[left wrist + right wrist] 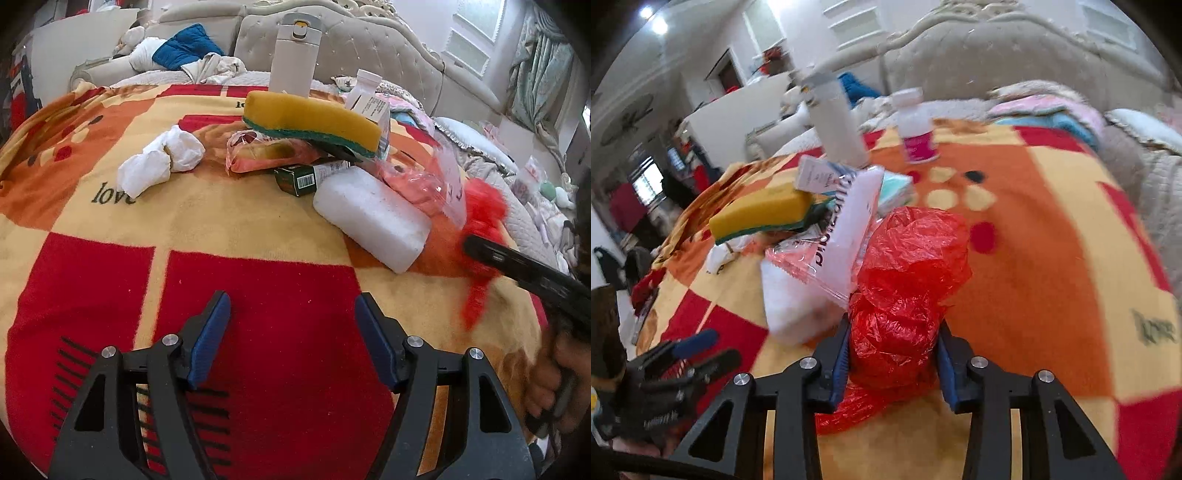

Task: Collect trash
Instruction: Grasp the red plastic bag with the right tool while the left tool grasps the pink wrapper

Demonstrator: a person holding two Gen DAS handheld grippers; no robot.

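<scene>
right gripper (892,354) grips red plastic bag (908,273) | left gripper (291,332) open

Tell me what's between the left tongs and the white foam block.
Only bare blanket lies between the open left tongs and the white foam block, in the left wrist view.

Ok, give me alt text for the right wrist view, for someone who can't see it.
The right gripper pinches a crumpled red plastic bag on a red, orange and yellow blanket. Left of it lie a white foam block and a yellow sponge.
</scene>
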